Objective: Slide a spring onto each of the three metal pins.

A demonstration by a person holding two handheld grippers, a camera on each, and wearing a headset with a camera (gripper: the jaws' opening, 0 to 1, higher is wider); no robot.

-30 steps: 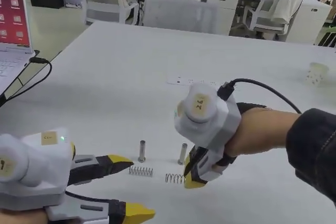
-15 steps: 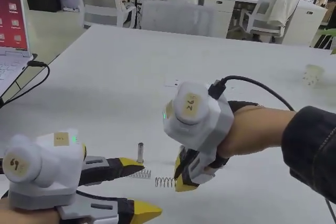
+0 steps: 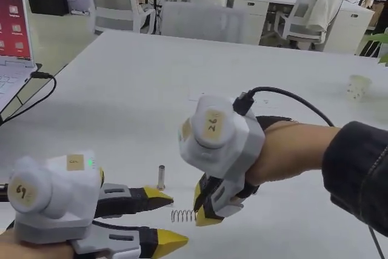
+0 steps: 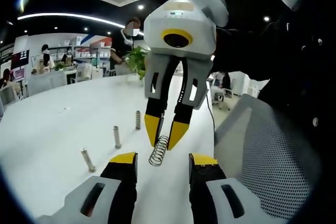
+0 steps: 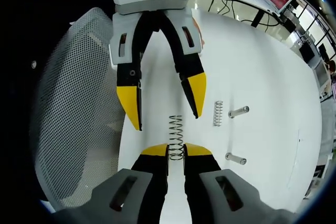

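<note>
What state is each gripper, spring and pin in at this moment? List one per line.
left gripper: open, holding nothing.
held spring: gripped at one end, on no pin.
right gripper: shut on held spring.
loose spring: lying on the table.
pins: all three upright, bare.
</note>
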